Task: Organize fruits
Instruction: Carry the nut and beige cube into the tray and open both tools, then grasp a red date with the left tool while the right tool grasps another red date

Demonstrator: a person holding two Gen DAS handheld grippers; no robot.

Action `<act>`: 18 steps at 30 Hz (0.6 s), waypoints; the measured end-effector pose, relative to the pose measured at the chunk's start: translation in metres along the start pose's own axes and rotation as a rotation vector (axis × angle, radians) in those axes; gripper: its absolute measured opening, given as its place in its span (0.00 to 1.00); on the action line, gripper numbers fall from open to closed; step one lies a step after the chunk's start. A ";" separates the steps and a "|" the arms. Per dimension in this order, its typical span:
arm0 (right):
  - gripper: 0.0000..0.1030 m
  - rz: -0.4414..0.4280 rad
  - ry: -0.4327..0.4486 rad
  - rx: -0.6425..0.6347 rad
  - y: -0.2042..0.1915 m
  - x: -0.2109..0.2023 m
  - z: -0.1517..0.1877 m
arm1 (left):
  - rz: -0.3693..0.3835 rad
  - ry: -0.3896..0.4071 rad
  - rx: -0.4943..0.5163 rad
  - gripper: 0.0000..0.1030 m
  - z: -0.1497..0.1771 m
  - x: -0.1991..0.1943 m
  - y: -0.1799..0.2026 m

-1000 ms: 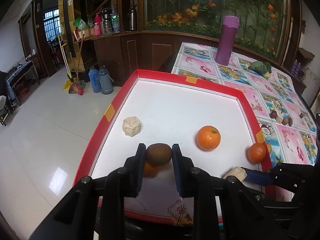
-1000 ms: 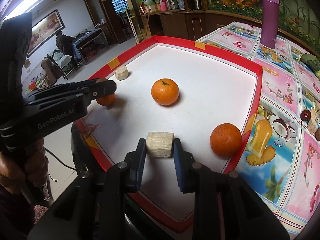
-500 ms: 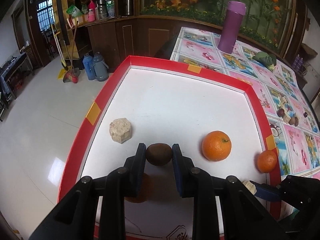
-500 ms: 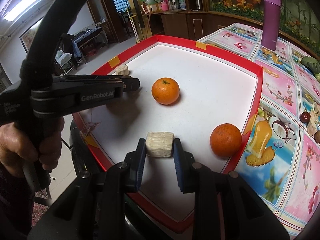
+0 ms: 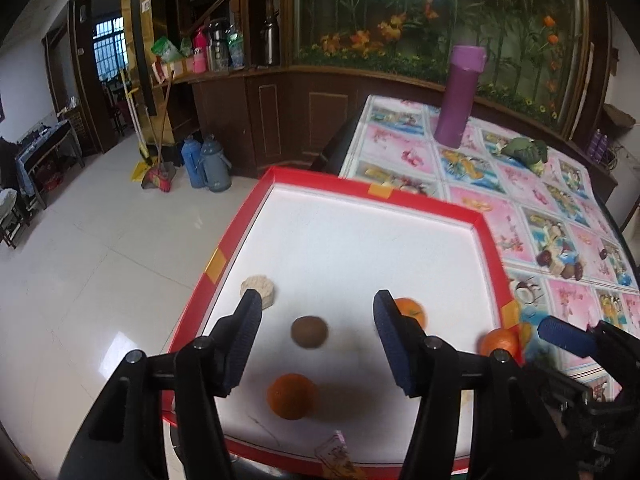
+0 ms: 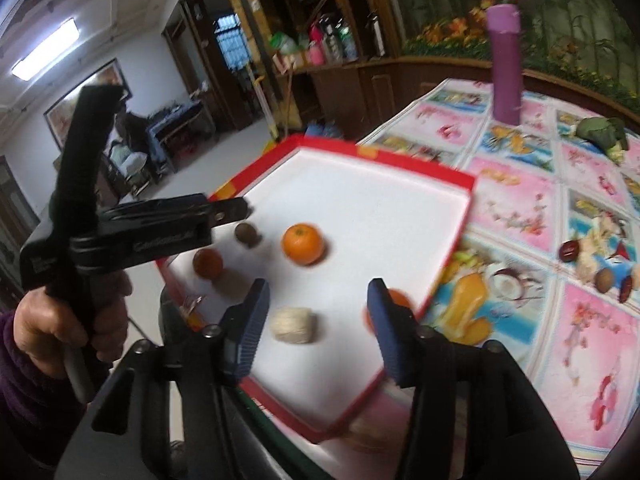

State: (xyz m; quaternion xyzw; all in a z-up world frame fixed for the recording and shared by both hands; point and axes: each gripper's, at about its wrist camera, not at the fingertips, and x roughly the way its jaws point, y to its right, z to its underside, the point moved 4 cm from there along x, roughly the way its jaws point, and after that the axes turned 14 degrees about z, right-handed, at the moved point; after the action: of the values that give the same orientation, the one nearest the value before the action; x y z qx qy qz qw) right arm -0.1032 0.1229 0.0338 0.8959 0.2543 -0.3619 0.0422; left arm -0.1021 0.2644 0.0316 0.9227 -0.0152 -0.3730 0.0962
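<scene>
My left gripper [image 5: 316, 338] and right gripper [image 6: 316, 328] gape wide above the red-rimmed white tray [image 5: 490, 240]; its far half lies bare beyond the brown kiwi [image 5: 309, 332].

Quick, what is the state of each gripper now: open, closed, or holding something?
Left gripper: open, holding nothing; the kiwi lies on the tray.
Right gripper: open, holding nothing; the beige block lies on the tray.

My left tongs [image 5: 316, 344] gape wide above the tray [image 5: 490, 240]; kiwi [image 5: 309, 332] lies loose between the pads, darker orange [image 5: 292, 396] nearer me.
</scene>
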 end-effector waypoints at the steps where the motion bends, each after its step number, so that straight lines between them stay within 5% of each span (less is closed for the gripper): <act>1: 0.53 0.012 0.005 0.012 0.008 -0.002 0.000 | 0.010 0.006 0.010 0.57 -0.002 -0.002 0.006; 18: 0.53 0.314 -0.050 0.273 0.201 -0.022 0.032 | 0.229 -0.106 0.217 0.58 0.000 0.033 0.142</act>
State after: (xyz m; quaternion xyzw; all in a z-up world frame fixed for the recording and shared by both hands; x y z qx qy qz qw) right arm -0.0391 -0.0688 0.0028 0.9127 0.0589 -0.4039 -0.0175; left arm -0.0719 0.1223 0.0358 0.8989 -0.1655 -0.4041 0.0367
